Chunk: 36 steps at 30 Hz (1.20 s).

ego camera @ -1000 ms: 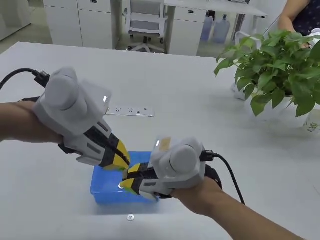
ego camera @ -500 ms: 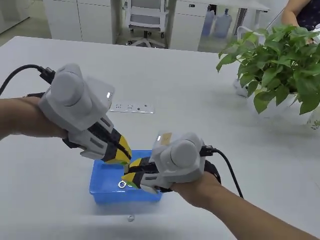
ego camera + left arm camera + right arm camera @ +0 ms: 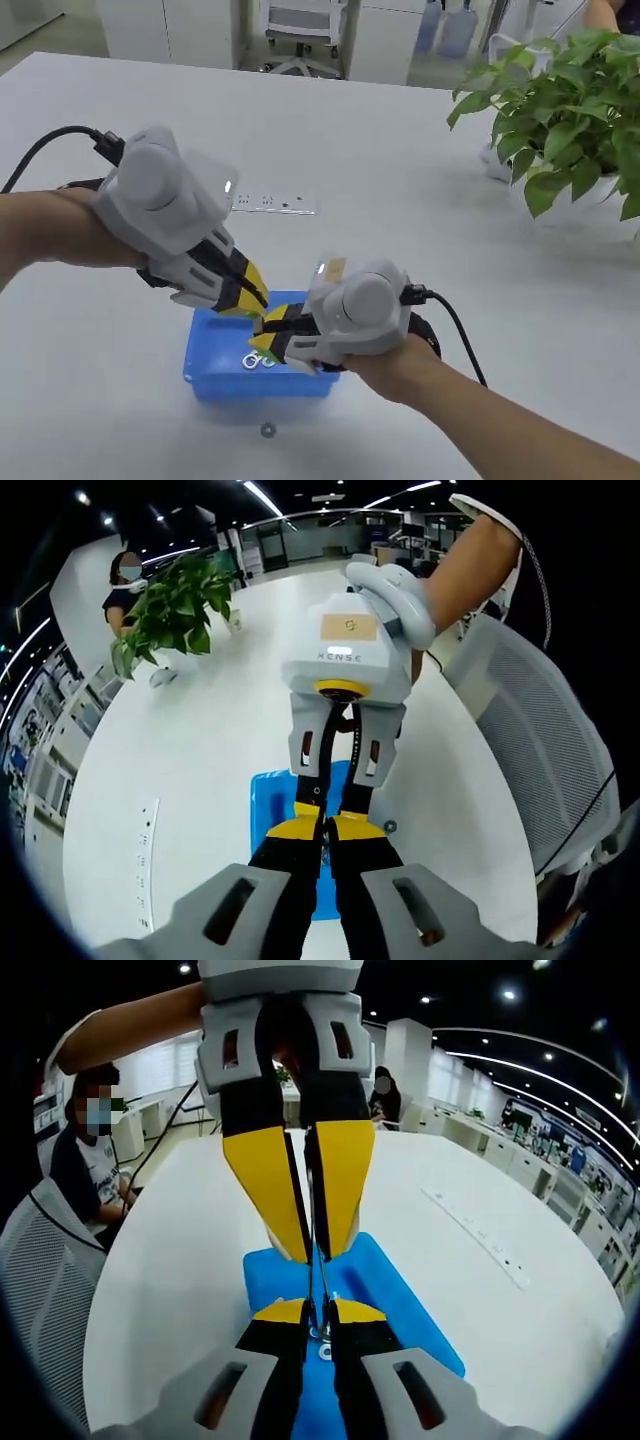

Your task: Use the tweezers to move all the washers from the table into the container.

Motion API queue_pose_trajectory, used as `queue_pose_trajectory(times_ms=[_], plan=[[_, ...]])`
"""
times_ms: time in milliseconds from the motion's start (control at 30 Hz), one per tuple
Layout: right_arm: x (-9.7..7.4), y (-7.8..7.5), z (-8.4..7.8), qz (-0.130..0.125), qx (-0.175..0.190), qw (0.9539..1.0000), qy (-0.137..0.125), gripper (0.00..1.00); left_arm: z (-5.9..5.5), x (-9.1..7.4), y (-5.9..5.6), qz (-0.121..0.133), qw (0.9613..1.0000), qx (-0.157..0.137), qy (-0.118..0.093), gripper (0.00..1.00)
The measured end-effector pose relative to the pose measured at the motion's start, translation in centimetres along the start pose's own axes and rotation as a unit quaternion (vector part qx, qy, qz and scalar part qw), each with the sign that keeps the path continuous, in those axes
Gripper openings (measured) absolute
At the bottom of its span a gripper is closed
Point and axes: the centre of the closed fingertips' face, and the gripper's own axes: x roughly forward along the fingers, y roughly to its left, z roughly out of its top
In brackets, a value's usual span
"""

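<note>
left gripper (image 3: 252,298) and right gripper (image 3: 262,345) both pinched the tweezers (image 3: 318,1260) over the container (image 3: 205,378), where washers (image 3: 256,361) lay. likely the drop step. a washer (image 3: 267,430) lay on the table (image 3: 400,230), just nearer; next called for a fine pinch there.

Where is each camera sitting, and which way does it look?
Head view: on the person's head, looking down at left gripper, right gripper and blue container; both forearms show.
Left gripper view: on the left gripper, facing the right gripper; own jaws below.
Right gripper view: on the right gripper, facing the left gripper and tweezers; own jaws below.
Shared: the blue container.
</note>
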Motion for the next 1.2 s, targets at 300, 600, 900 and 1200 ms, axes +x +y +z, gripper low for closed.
queue_pose_trajectory(times_ms=[300, 600, 900, 1200], plan=[[1.0, -0.8, -1.1, 0.002, 0.005, 1.0, 0.007, 0.1, -1.0, 0.9, 0.8, 0.005, 1.0, -0.008, 0.0, 0.07], [1.4, -1.1, -1.9, 0.007, 0.012, 0.9998, 0.013, 0.1, -1.6, 1.7, 1.3, 0.002, 0.9999, -0.015, -0.001, 0.07], [1.5, -1.1, -2.3, 0.01, 0.013, 0.9997, 0.017, 0.1, -1.7, 2.0, 1.2, -0.001, 0.9999, -0.015, 0.0, 0.07], [1.5, -1.0, -2.3, 0.012, 0.012, 0.9997, 0.02, 0.1, -1.8, 2.0, 1.1, -0.003, 0.9999, -0.015, 0.004, 0.07]])
